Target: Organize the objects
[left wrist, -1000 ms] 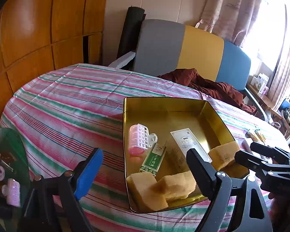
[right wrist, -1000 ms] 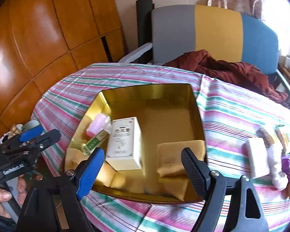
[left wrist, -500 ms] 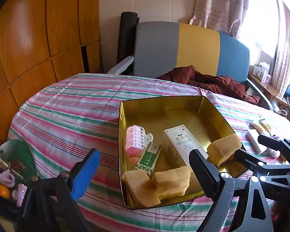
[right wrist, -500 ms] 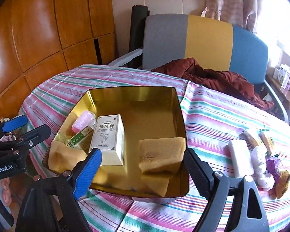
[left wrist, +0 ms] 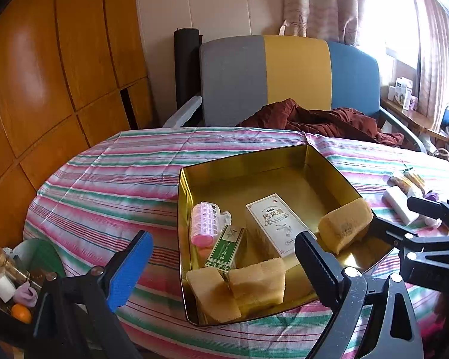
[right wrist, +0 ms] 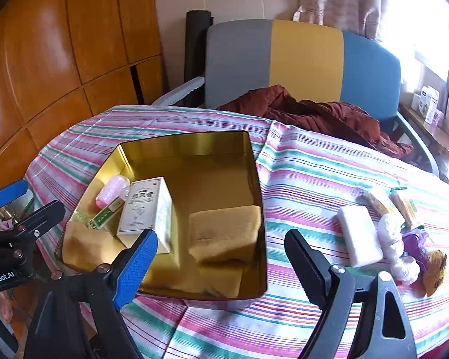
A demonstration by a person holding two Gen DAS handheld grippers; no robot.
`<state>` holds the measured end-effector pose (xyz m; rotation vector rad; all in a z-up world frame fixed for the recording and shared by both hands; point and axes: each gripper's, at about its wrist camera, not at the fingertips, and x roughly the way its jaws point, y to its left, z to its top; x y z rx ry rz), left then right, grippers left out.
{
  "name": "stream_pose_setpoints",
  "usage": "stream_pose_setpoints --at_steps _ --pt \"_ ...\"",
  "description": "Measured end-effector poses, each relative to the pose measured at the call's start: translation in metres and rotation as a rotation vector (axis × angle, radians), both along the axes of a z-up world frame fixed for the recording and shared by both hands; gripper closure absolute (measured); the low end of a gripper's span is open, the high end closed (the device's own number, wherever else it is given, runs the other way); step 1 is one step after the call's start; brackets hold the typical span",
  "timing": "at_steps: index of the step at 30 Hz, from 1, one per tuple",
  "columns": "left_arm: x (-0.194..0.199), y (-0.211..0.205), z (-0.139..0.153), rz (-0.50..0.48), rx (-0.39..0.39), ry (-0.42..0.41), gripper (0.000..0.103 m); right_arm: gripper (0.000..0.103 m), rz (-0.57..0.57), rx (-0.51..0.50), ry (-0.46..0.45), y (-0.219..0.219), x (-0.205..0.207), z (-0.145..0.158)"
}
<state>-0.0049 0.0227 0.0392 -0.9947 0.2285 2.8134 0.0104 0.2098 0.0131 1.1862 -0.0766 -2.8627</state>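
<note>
A gold tin tray (left wrist: 248,161) (right wrist: 194,139) sits on the striped tablecloth. It holds a pink hair roller (left wrist: 205,224) (right wrist: 110,190), a green box (left wrist: 227,249), a white box (left wrist: 272,221) (right wrist: 145,208) and three yellow sponges (left wrist: 344,224) (left wrist: 257,281) (right wrist: 224,232). My left gripper (left wrist: 221,266) is open and empty, in front of the tray's near edge. My right gripper (right wrist: 218,261) is open and empty, above the tray's near right corner. It also shows at the right of the left wrist view (left wrist: 416,218).
A white block (right wrist: 359,239), snack bars (right wrist: 386,203), a white puff (right wrist: 395,239) and a purple item (right wrist: 416,242) lie on the cloth right of the tray. A green bowl of small items (left wrist: 21,272) is at the table's left edge. A chair with a red cloth (left wrist: 314,119) stands behind.
Both grippers have drawn back and risen from the tray, so it looks smaller and farther away. Both stay open. The tray's contents have not moved.
</note>
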Motion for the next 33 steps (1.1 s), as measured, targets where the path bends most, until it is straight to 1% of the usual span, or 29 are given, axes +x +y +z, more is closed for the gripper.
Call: stream_pose_setpoints --at_steps 4,9,15,20,23,26,28,30,33 --pt "0.002 0.005 0.002 -0.004 -0.026 0.014 0.007 0.015 -0.024 0.002 -0.001 0.011 0.001 0.0" --pt "0.003 0.01 0.002 -0.015 -0.043 0.012 0.007 0.015 -0.061 0.014 0.006 0.028 0.002 0.004" --pt "0.004 0.017 0.001 -0.029 -0.057 0.006 0.007 0.015 -0.134 0.049 0.025 0.062 0.005 0.015" --pt "0.006 0.024 -0.001 -0.046 -0.064 -0.001 0.007 0.015 -0.226 0.072 0.025 0.11 0.006 0.025" --pt "0.007 0.029 -0.001 -0.058 -0.072 -0.003 0.007 0.015 -0.29 0.115 0.032 0.145 0.006 0.034" --pt "0.007 0.035 -0.001 -0.071 -0.077 -0.005 0.007 0.015 -0.383 0.161 0.045 0.182 0.008 0.039" --pt "0.007 0.04 -0.002 -0.081 -0.083 -0.006 0.007 0.015 -0.434 0.197 0.053 0.202 0.01 0.038" --pt "0.006 0.046 -0.002 -0.095 -0.089 -0.009 0.007 0.015 -0.456 0.211 0.044 0.218 0.01 0.034" --pt "0.005 0.057 0.0 -0.122 -0.102 -0.006 0.007 0.015 -0.502 0.203 0.031 0.241 0.014 0.023"
